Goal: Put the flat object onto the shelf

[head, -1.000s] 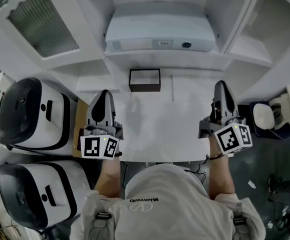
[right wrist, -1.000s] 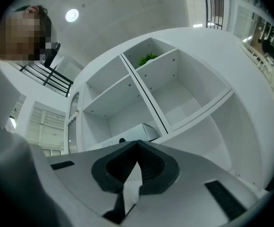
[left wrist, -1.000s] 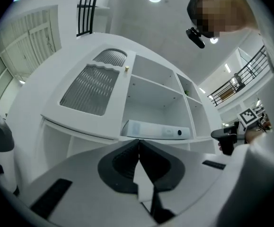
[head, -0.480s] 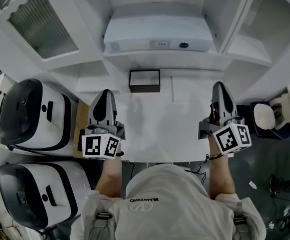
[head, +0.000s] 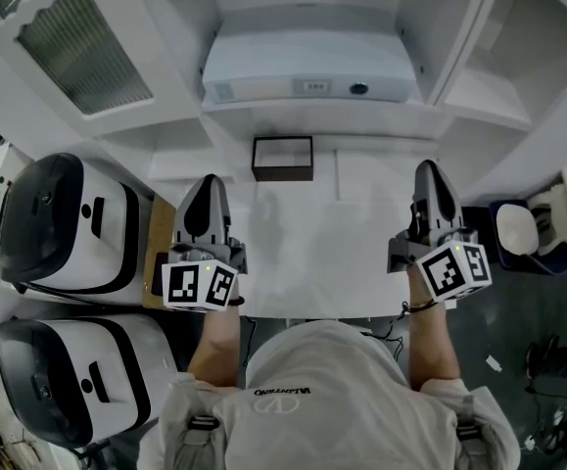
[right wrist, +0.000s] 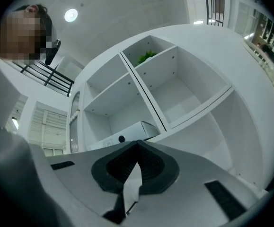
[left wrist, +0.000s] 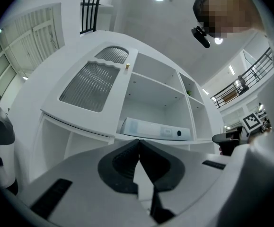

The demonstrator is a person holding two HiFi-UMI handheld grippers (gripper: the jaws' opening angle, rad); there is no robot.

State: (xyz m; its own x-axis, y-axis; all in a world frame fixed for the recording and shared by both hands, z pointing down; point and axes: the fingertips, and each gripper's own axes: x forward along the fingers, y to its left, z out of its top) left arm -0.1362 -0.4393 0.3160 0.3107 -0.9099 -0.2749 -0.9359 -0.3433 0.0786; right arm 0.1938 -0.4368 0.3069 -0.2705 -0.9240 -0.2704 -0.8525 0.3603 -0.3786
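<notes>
A flat white box (head: 307,67) with a label and a black dot on its front lies on the middle shelf of the white shelf unit (head: 312,114). It also shows in the left gripper view (left wrist: 155,129) and the right gripper view (right wrist: 127,135). My left gripper (head: 206,184) hovers over the left side of the white table (head: 312,253), shut and empty. My right gripper (head: 431,169) hovers over the table's right side, also shut and empty. In both gripper views the jaws (left wrist: 138,143) (right wrist: 137,143) meet with nothing between them and point up at the shelves.
A small dark-framed open box (head: 283,157) stands at the back of the table between the grippers. Two white-and-black appliances (head: 63,223) (head: 63,380) sit at the left. A ribbed-glass cabinet door (head: 82,47) is upper left. A dark chair (head: 518,228) stands at the right.
My left gripper has drifted slightly to the right. The right gripper and the box on the shelf have not moved.
</notes>
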